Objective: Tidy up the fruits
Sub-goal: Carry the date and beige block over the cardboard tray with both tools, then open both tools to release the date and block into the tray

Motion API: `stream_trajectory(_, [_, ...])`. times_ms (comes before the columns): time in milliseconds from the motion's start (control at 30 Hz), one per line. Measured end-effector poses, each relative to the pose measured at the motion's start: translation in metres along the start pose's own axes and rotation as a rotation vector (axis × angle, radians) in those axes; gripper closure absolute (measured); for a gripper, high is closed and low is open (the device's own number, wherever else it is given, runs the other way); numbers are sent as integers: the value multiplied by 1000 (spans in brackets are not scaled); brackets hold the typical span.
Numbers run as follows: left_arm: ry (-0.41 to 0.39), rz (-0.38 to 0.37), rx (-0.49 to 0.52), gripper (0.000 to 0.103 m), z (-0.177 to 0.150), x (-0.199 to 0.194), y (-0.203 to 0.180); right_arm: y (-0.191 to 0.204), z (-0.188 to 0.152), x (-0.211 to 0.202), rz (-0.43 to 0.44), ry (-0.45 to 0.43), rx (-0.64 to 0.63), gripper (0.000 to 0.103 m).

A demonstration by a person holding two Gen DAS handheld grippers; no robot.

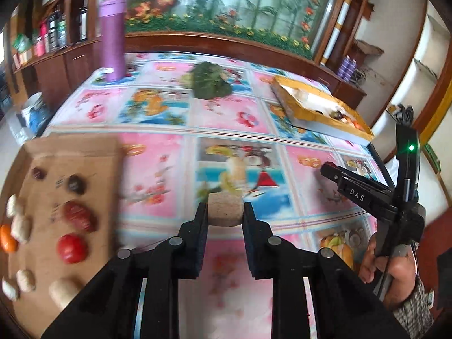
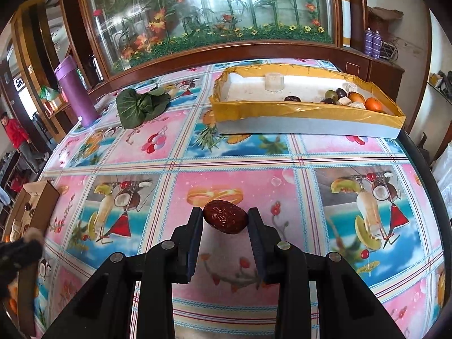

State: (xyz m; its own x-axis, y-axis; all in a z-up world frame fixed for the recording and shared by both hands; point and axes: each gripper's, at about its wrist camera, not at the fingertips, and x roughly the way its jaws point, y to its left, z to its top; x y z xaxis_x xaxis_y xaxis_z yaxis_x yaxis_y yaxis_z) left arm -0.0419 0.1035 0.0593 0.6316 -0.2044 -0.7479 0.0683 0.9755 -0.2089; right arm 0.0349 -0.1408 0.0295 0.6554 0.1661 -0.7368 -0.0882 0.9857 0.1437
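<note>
My left view is smeared — left gripper (image 1: 225, 212) pinches a pale beige fruit (image 1: 225, 210), right gripper (image 2: 225, 220) clamps a red date (image 2: 225, 217) between its pads.

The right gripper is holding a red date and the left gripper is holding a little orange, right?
Not quite. The left gripper is shut on a tan, cork-like piece, not an orange; the left wrist view shows it. An orange lies on the cardboard at that view's left edge. The right gripper does hold the red date.
</note>
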Motion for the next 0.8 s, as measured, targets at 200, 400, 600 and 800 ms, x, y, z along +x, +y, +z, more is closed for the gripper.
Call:
stream_trajectory(200, [-47,128,-122,80,-27,-58,85,39,-11,-14,10,-27,-99,68])
stream_trajectory(400, [-67,221,-232,80,-56,-88,155,115,-22,-60,185,-54,-187,68])
stream_trajectory(600, [-39,243,-307,80,-79,-89,191,220,-50,-90,353,-39,-388,67])
stream_trajectory(800, [-25,260,-277,80,-84,-81,194,282,-83,-81,410,16,-513,67])
